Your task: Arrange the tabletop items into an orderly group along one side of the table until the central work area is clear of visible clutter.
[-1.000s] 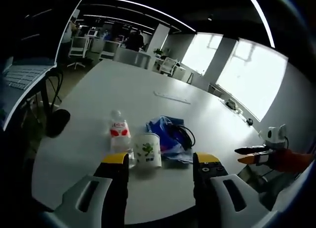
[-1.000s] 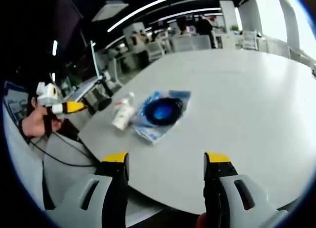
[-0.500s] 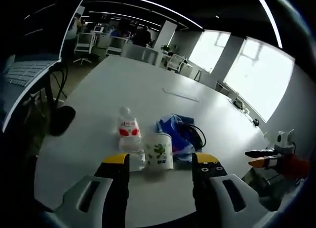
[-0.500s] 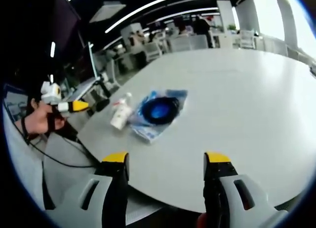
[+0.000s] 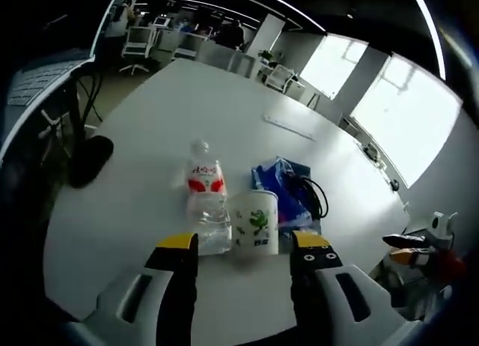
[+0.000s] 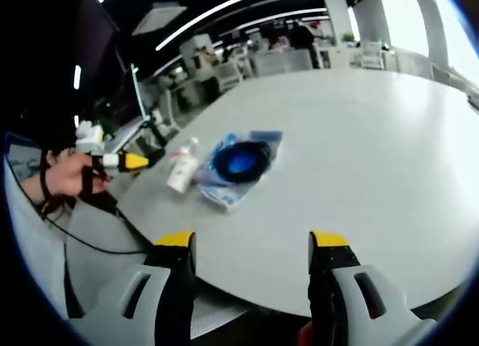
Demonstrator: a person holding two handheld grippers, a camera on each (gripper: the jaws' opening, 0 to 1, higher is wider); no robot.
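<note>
A white cup with a green print [image 5: 256, 224] stands on the white table [image 5: 165, 121], just ahead of my left gripper [image 5: 245, 245], whose jaws are open and hold nothing. A clear water bottle with a red label [image 5: 206, 192] stands to the left of the cup and touches or nearly touches it. Behind the cup lies a blue bag with a black cable on it [image 5: 290, 185]. My right gripper [image 6: 252, 241] is open and empty, short of the table edge, with the bottle [image 6: 182, 171] and blue bag [image 6: 241, 160] well ahead. The left gripper [image 6: 114, 162] enters from the left, held by a hand.
A thin pale strip [image 5: 290, 126] lies farther back on the table. A black object [image 5: 90, 159] sits by the table's left edge. The other gripper [image 5: 415, 245] hovers off the table's right edge. Office chairs and desks stand beyond the wide bare tabletop [image 6: 359, 136].
My left gripper has come closer to the cup and bottle, which now sit larger and just ahead of its jaw tips. The right gripper has barely moved.
</note>
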